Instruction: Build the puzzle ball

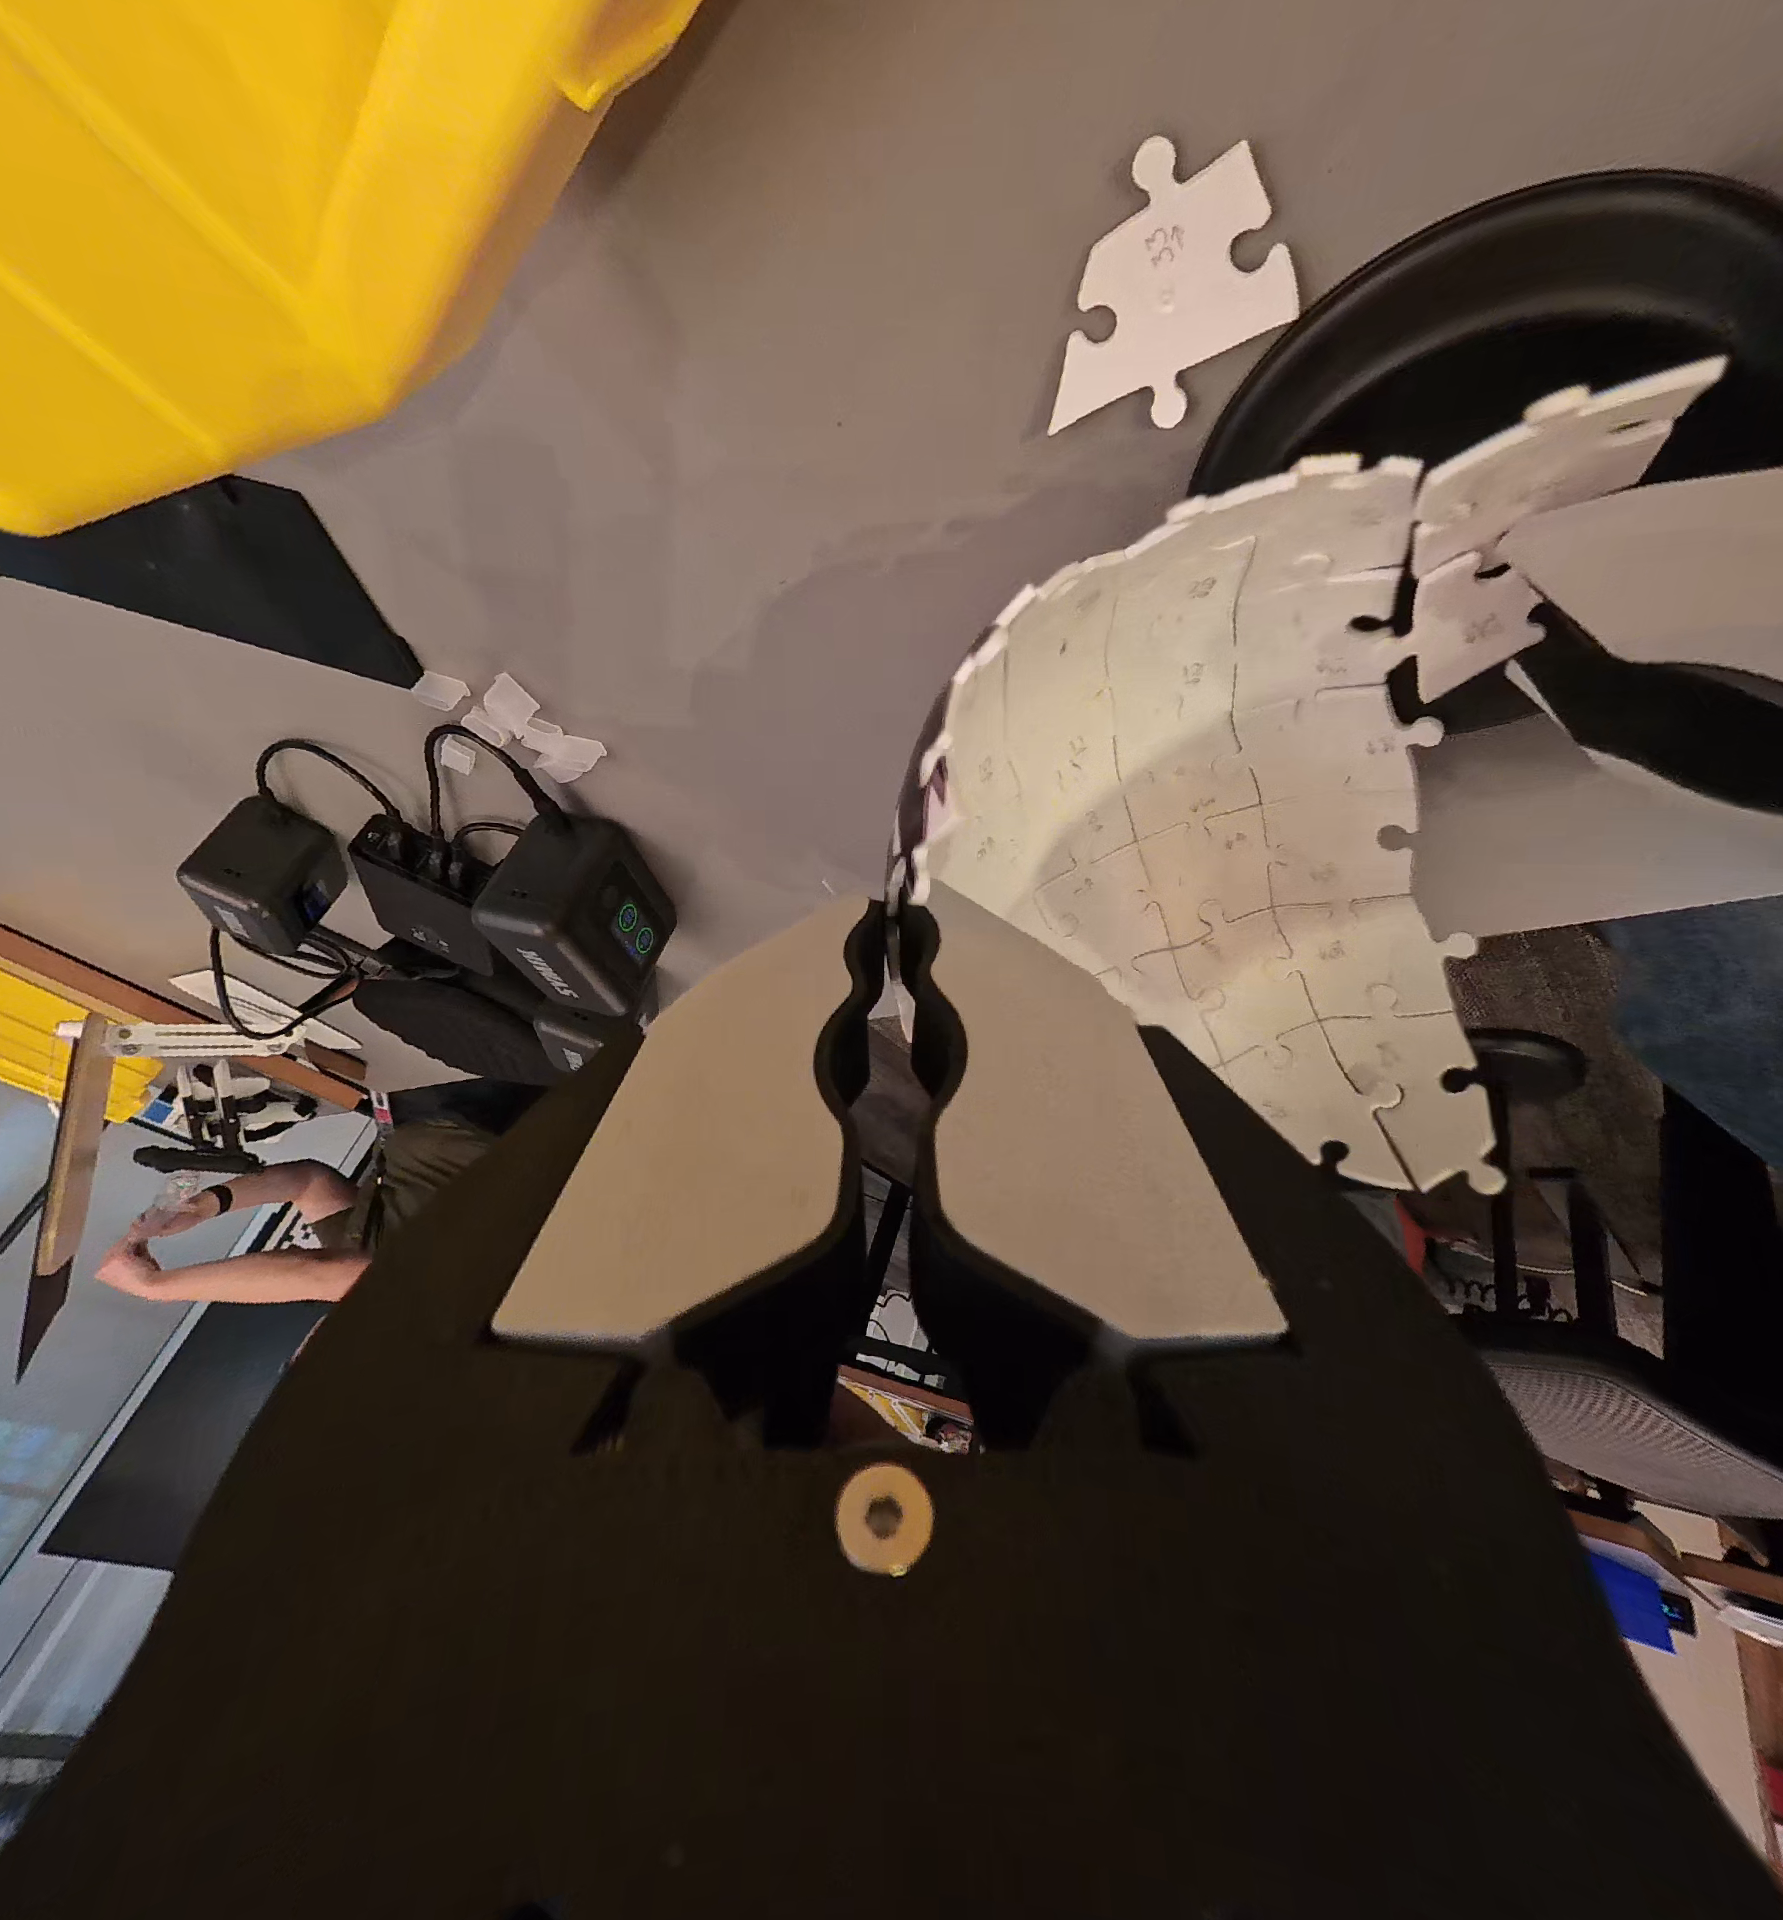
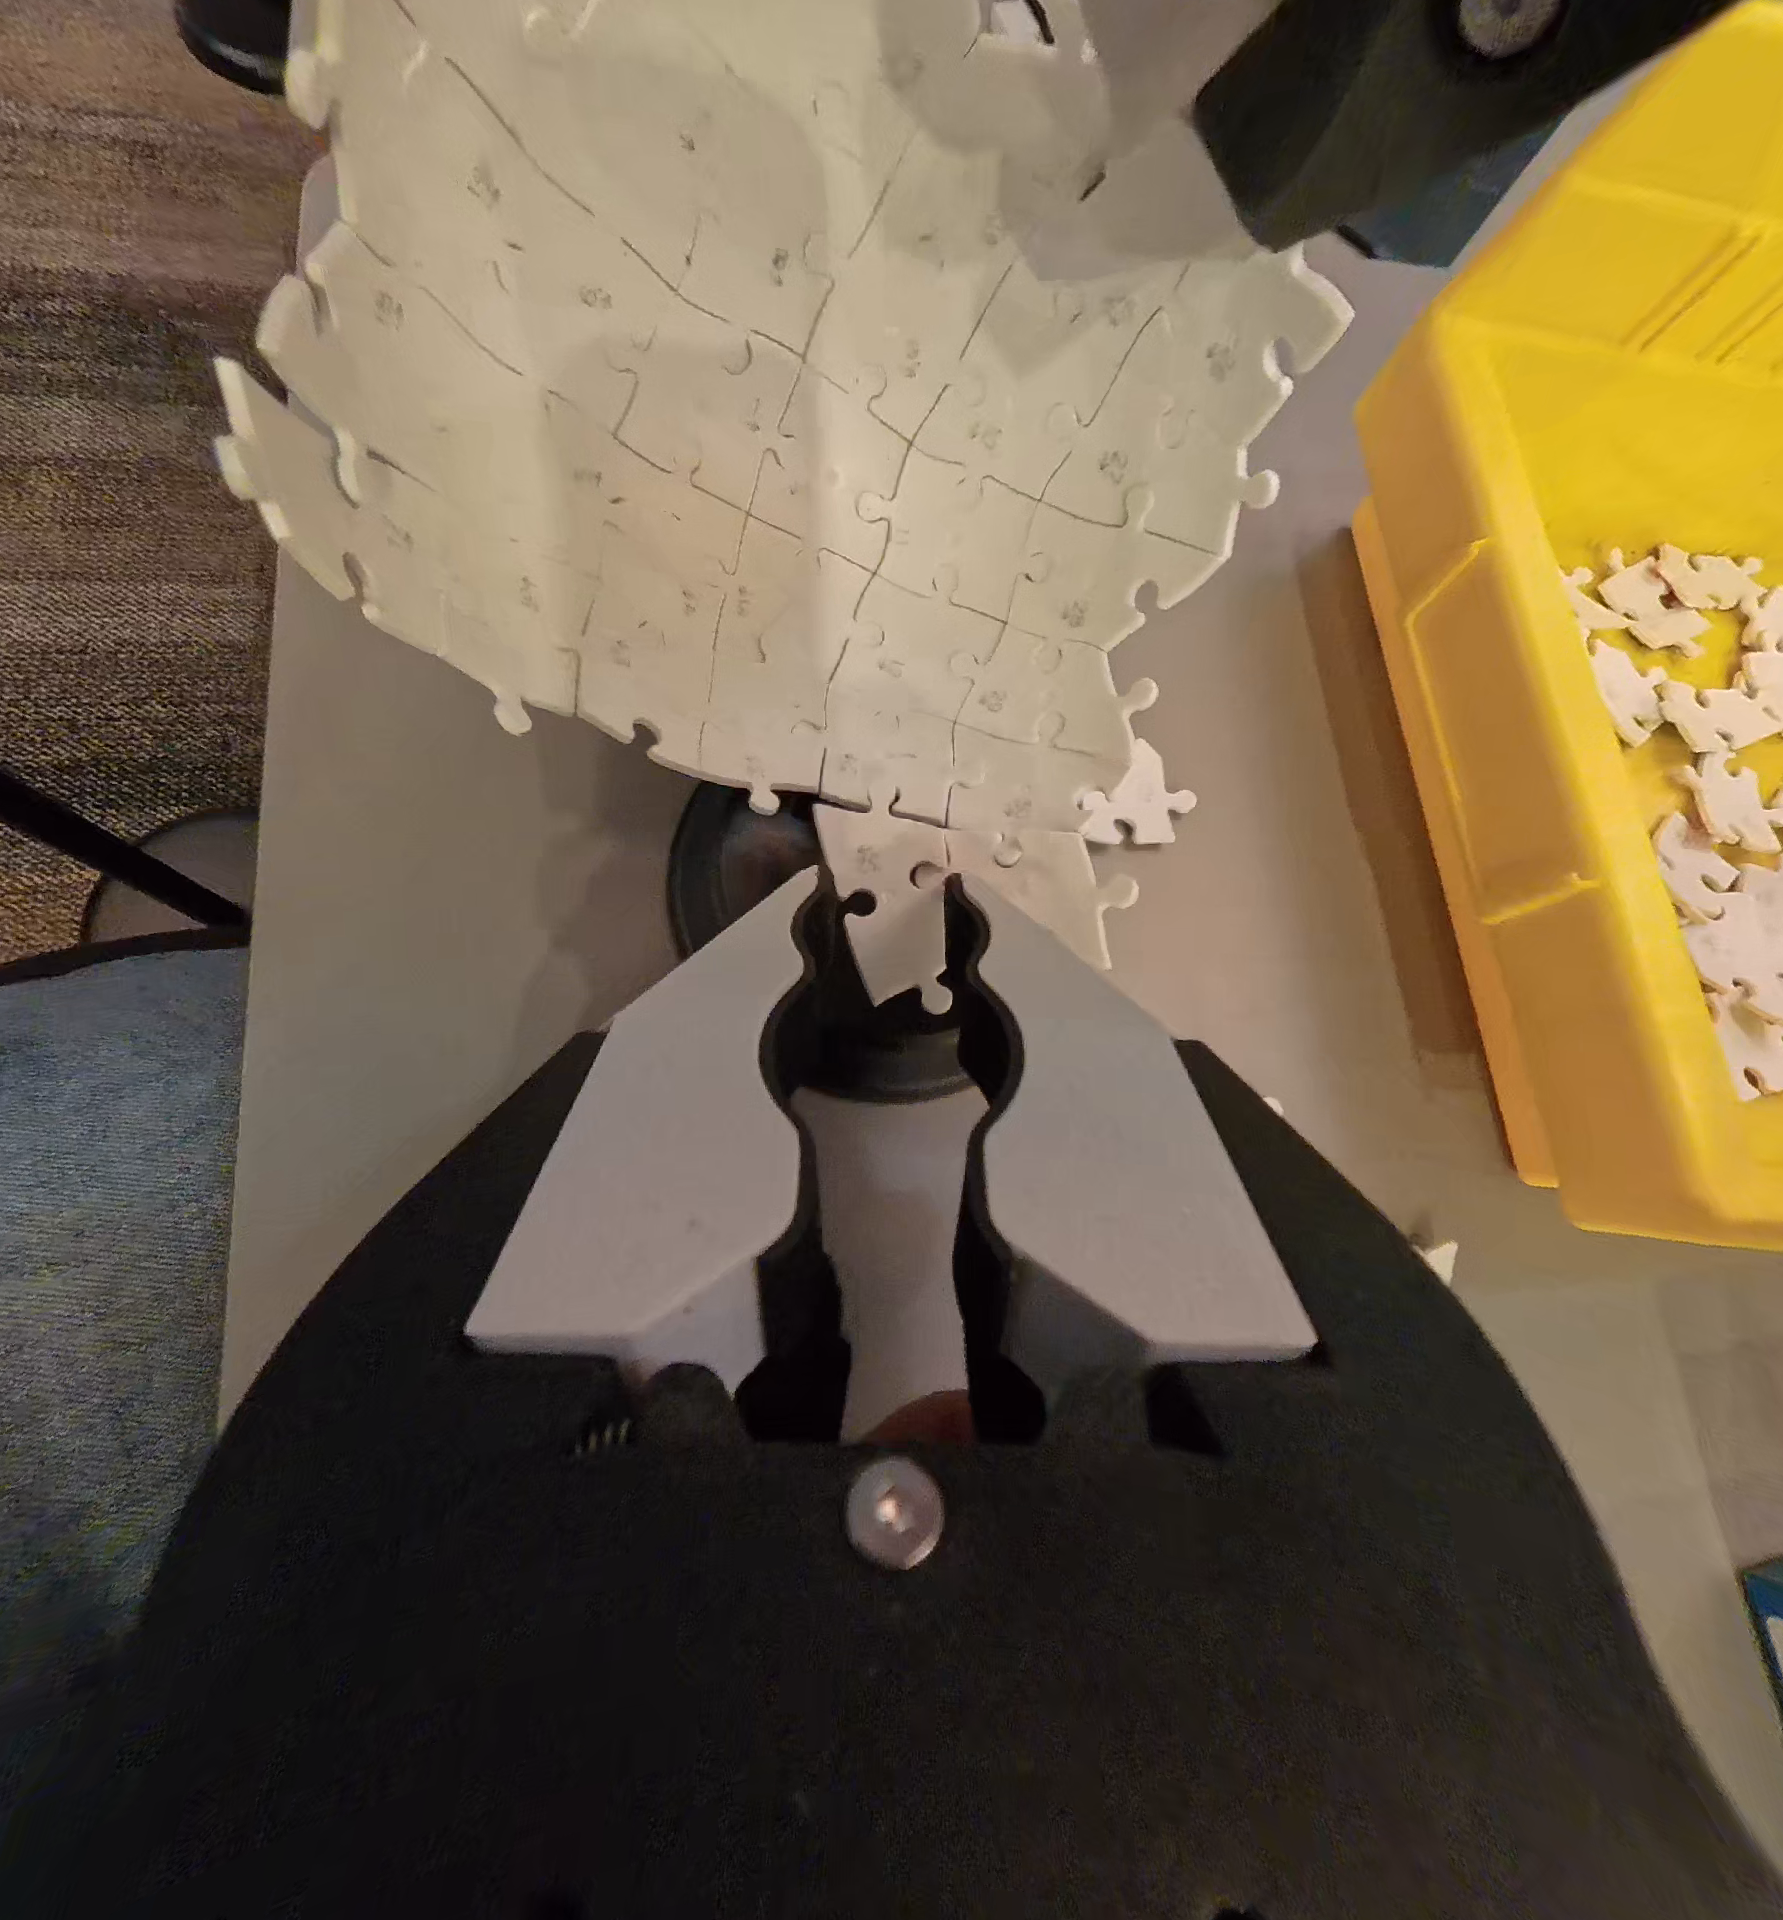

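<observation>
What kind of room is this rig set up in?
Probably an office or lab workspace: a grey table over carpet, yellow parts bins, charging electronics with cables, and a mesh office chair.

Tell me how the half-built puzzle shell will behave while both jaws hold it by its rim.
The puzzle shell is probably light: the left gripper carries it by one thin edge. It likely flexes, since seams between pieces show small gaps. It seems fragile; the end piece in the right gripper sits skewed and could pop off if twisted.
</observation>
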The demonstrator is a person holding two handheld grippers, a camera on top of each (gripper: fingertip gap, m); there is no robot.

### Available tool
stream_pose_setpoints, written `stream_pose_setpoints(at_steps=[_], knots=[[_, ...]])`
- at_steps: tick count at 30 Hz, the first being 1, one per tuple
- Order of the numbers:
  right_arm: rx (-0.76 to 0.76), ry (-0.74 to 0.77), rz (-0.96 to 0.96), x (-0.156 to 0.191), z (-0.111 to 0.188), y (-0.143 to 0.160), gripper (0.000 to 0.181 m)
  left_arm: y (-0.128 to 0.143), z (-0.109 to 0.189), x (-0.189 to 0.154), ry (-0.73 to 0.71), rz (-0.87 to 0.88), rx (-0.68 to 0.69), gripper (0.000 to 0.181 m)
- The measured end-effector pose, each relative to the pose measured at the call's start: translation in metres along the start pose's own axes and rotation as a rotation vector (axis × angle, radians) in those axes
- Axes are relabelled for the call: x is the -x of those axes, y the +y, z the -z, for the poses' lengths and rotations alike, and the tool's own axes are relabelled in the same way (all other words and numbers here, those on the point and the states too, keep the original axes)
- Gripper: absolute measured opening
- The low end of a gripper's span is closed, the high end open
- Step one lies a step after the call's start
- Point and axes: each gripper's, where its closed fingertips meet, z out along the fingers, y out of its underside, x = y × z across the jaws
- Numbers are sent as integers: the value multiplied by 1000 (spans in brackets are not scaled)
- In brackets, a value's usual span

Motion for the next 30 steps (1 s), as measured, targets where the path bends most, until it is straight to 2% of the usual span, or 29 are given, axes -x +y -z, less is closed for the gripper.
stream_pose_setpoints(at_steps=[6,15,22,24,30], knots=[[14,10,-24,0,-3,2,19,0,2,-1,-40,8,26,2],[-5,-21,-43,5,3,7,29,1,-1,-3,-96,18,51,3],[-100,-55,-7,-7,25,-11,26,2,-1,-3,-110,24,42,3],[-116,-91,22,0,25,-16,21,2,-2,-3,-112,23,44,3],[-74,-99,135,17,17,-4,20,2,-1,-3,-113,24,47,3]])
